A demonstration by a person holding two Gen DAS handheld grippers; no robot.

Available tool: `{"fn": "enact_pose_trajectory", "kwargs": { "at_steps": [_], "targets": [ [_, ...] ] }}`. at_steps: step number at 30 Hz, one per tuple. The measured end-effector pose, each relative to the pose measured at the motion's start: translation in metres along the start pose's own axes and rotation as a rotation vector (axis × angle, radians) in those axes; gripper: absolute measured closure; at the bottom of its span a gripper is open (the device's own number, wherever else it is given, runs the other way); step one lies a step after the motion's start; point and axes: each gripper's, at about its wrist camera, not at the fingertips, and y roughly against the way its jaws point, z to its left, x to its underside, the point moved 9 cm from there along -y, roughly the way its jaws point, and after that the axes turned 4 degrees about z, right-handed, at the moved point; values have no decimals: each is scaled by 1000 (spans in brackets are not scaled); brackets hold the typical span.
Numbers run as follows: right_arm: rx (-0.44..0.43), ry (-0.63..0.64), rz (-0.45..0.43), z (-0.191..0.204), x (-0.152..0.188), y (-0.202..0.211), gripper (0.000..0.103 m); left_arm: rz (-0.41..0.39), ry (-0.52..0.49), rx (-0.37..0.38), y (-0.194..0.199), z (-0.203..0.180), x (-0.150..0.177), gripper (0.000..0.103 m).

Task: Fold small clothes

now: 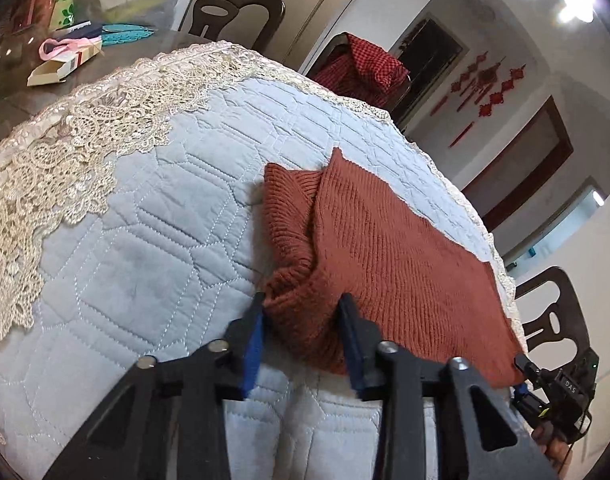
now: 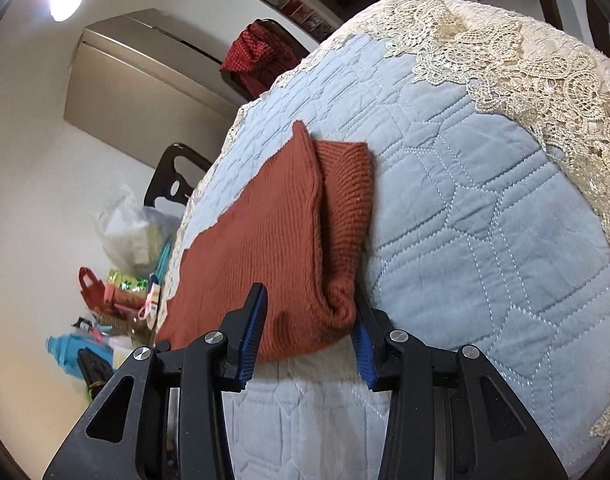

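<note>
- Rust knit garment (image 1: 385, 248) lies partly folded on the quilted surface (image 1: 145, 240), near its edge.
- Left hand-held gripper (image 1: 305, 320): jaws apart, straddling one near corner.
- Right hand-held gripper (image 2: 311, 316): jaws apart around the other near corner.
- Advice: pinch both layers evenly before lifting, keeping edges aligned.
</note>
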Motion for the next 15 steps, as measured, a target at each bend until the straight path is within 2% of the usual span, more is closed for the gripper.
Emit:
{"fn": "enact_pose_trajectory", "kwargs": {
  "at_steps": [1,2,6,9,15],
  "targets": [
    [16,2,0,-2,-1,-1,79,5,-6,0,-1,-1,0,76],
    [25,-4,3,-4,-2,-2,84,8,-15,-2,-1,-2,0,77],
    [22,13,-3,0,-4,2,88,6,-48,-4,8,-9,-2,82],
    [5,46,-17,11,-5,14,89,-13,-71,8,23,-13,-3,91],
    [3,88,-9,21,11,38,89,-21,-94,30,50,-13,10,92]
  ]
}}
